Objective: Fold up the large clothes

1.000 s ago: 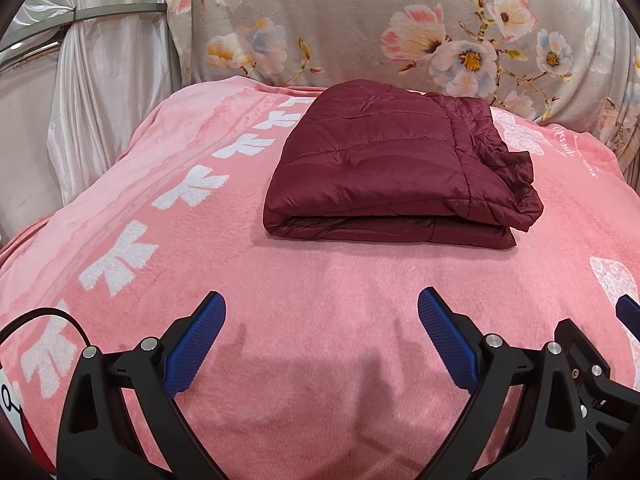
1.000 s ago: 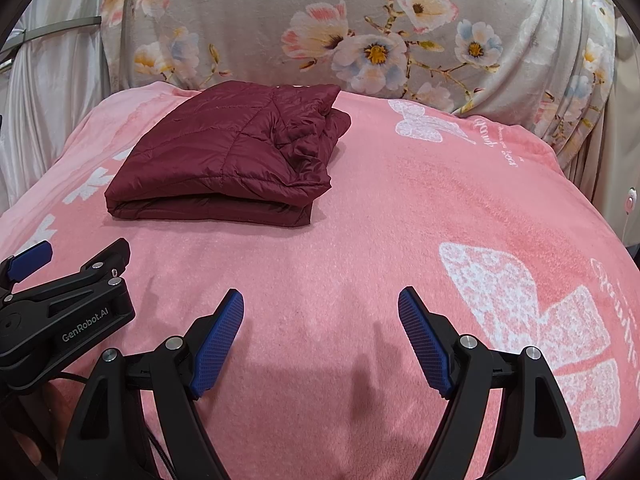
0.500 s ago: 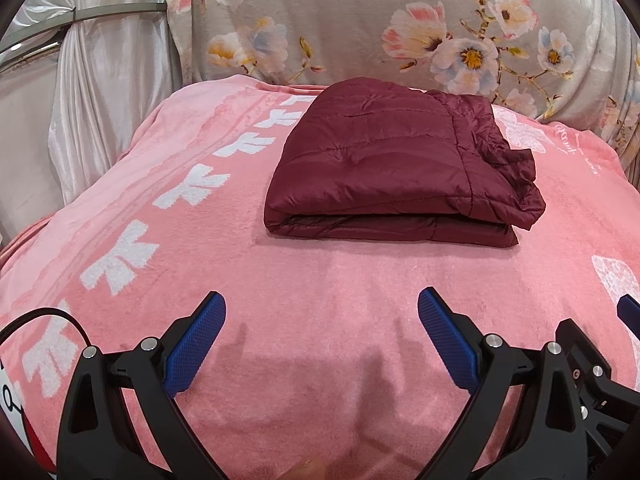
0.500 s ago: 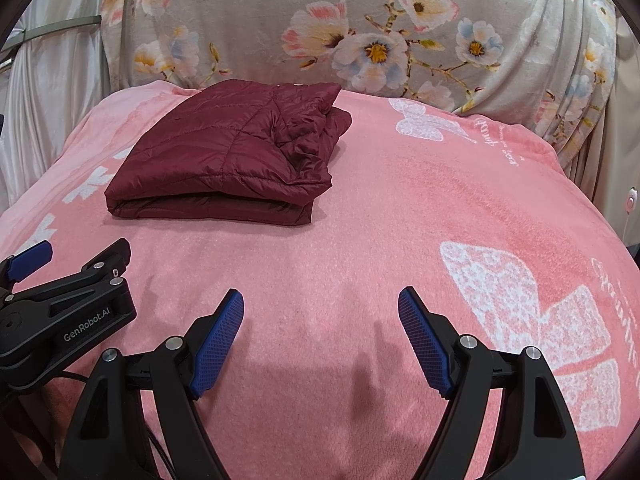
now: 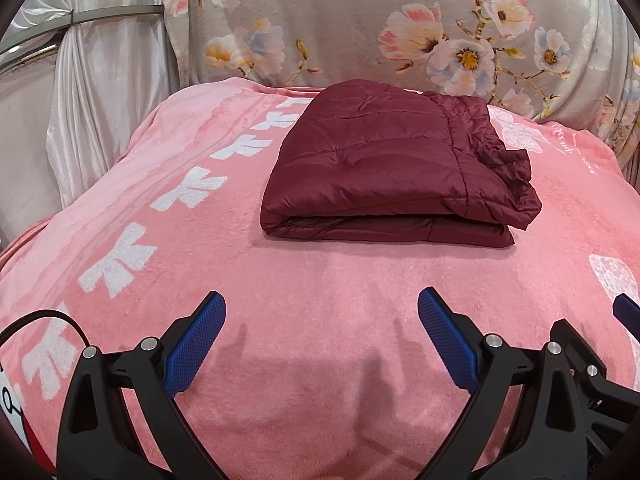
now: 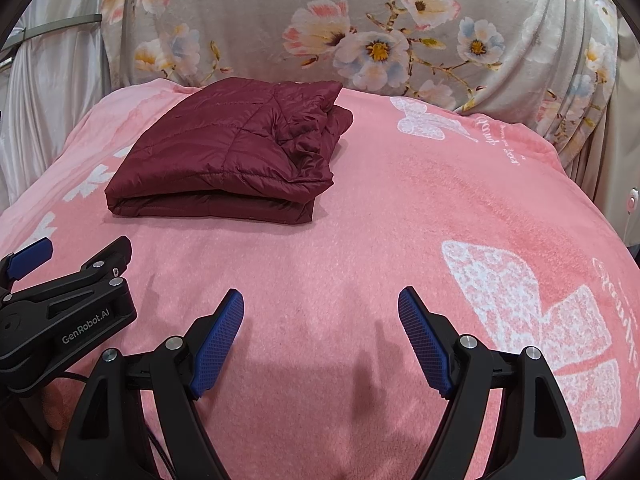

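Observation:
A dark red quilted jacket (image 5: 392, 164) lies folded into a thick rectangle on the pink blanket (image 5: 312, 292); it also shows in the right wrist view (image 6: 236, 152) at the far left. My left gripper (image 5: 322, 320) is open and empty, held above the blanket well short of the jacket. My right gripper (image 6: 320, 316) is open and empty, to the right of the jacket and nearer than it. The left gripper's black body shows at the right wrist view's left edge (image 6: 68, 312).
The pink blanket (image 6: 400, 208) with white bows and butterflies covers the whole surface. A grey floral cloth (image 5: 400, 24) hangs behind it. White satin drapes and a metal rail (image 5: 80, 60) stand at the left. A white cable and button (image 6: 631, 204) sit at the right edge.
Both grippers stay open and nearly still. The jacket has not moved; the left view has shifted very slightly.

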`<state>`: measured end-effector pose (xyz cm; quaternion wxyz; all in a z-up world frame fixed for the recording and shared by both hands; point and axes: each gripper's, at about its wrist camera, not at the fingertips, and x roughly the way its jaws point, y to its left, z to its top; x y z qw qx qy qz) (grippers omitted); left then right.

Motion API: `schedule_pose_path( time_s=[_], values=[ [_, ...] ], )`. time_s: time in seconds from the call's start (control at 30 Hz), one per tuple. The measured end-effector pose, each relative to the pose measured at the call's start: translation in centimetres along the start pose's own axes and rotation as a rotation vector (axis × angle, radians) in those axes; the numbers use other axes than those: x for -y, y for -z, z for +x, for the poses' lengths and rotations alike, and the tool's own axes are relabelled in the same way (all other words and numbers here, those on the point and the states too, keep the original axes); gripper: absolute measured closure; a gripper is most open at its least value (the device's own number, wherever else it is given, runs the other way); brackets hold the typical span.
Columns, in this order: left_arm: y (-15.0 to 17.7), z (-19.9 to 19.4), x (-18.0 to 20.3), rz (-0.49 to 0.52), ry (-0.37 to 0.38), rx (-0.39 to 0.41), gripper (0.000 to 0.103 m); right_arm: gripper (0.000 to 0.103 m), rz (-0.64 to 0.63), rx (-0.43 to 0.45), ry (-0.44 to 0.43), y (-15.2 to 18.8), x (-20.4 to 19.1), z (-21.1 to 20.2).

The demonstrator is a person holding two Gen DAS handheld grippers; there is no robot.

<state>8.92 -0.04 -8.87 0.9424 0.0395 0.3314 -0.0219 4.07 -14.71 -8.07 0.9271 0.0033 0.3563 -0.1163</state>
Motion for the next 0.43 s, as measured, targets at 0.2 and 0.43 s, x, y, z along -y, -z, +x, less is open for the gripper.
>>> schedule_pose_path(
  time_s=[0.2, 0.43],
  values=[
    [-0.08, 0.06, -0.04, 0.007, -0.008, -0.004, 0.009, 0.025, 0.0, 0.0, -0.001, 0.03, 0.08, -0.03],
    [-0.2, 0.03, 0.12, 0.014, -0.016, 0.006, 0.01, 0.025, 0.001, 0.0, -0.002, 0.09, 0.22, 0.03]
  ],
)
